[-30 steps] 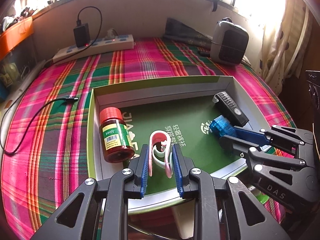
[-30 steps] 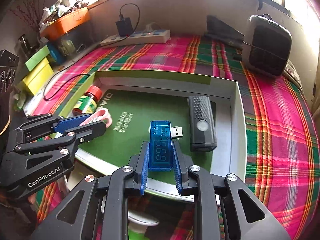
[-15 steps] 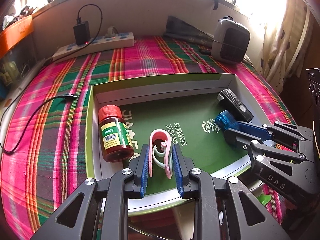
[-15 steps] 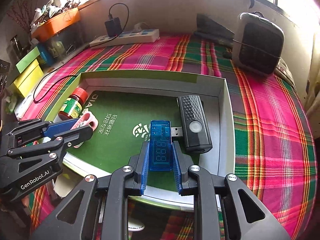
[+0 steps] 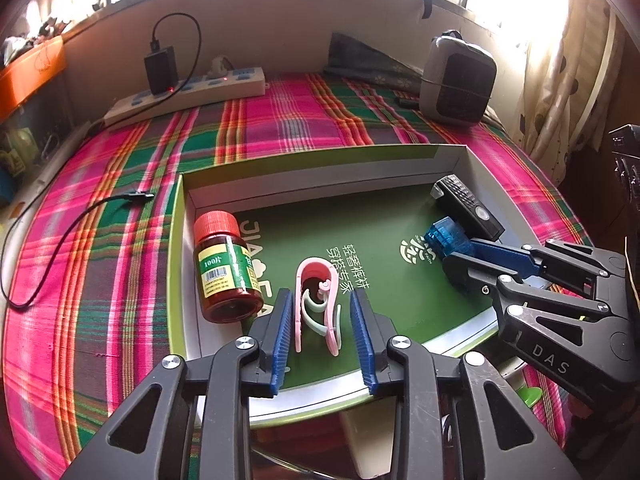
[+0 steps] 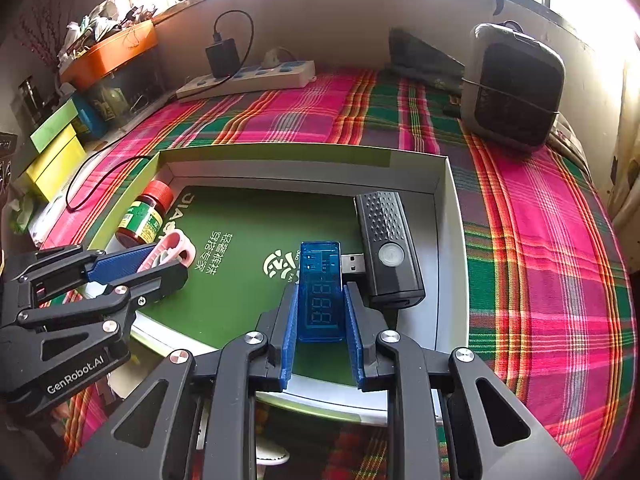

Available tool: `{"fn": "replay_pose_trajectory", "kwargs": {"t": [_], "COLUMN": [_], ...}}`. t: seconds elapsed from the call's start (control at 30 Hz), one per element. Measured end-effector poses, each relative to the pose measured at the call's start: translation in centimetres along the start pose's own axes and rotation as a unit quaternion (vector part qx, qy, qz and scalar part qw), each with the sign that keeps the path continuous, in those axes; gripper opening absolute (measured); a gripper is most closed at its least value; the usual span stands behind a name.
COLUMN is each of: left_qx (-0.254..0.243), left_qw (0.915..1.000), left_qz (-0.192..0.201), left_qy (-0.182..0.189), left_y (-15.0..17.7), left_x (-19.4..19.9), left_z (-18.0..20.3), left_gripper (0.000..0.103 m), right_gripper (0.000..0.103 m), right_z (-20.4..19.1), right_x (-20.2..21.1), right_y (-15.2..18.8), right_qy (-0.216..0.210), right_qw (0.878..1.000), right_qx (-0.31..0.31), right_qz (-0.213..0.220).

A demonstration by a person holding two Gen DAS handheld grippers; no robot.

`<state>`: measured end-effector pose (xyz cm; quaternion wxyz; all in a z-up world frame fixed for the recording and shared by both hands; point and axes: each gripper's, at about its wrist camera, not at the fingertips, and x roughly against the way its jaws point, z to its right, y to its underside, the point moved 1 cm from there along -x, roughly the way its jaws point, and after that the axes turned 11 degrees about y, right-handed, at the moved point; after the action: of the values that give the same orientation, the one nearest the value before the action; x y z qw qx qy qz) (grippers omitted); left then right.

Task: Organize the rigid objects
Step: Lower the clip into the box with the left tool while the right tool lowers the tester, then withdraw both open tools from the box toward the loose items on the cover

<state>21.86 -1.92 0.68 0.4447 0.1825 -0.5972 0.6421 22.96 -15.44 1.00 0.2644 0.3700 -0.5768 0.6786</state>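
A shallow box (image 5: 320,156) with a green floor lies on the plaid cloth. In it are a brown bottle with a red cap (image 5: 224,266), a pink clip (image 5: 316,304), a blue USB meter (image 6: 320,292) and a black device (image 6: 388,248). My left gripper (image 5: 320,308) is open around the pink clip, with gaps on both sides; the clip rests on the box floor. My right gripper (image 6: 320,296) is shut on the blue USB meter, low over the floor beside the black device. In the left wrist view the meter (image 5: 446,236) shows at the right gripper's tip.
A white power strip (image 5: 188,94) with a black charger stands at the back. A grey heater (image 5: 458,76) sits at the back right. A black cable (image 5: 60,236) lies left of the box. Orange and yellow boxes (image 6: 56,156) are stacked at far left.
My left gripper's jaws have opened and let go of the pink clip, which now rests on the box floor. My right gripper has carried the USB meter closer to the black device.
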Motion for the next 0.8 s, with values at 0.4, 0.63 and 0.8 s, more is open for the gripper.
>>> {"fn": "replay_pose_trajectory", "kwargs": {"t": [0.4,0.63,0.8], "left_qx": [0.006,0.014,0.023], "left_qw": [0.9999,0.9996,0.9990], "left_qz": [0.014,0.024,0.037], "left_qy": [0.000,0.005,0.010], "left_y": [0.2,0.7,1.4], "left_x": [1.2,2.3,3.5], "left_z": [-0.1,0.0,-0.2], "left_gripper": [0.041,0.041,0.041], "right_gripper": [0.029,0.029,0.029], "right_z": [0.0,0.0,0.1], "right_x": [1.2,2.3,3.3], "right_y": [0.1,0.5,1.0], "right_qy": [-0.003,0.001,0.005], "right_qw": [1.000,0.999,0.999], "right_qx": [-0.005,-0.012,-0.016], "right_qz": [0.020,0.031,0.043]}}
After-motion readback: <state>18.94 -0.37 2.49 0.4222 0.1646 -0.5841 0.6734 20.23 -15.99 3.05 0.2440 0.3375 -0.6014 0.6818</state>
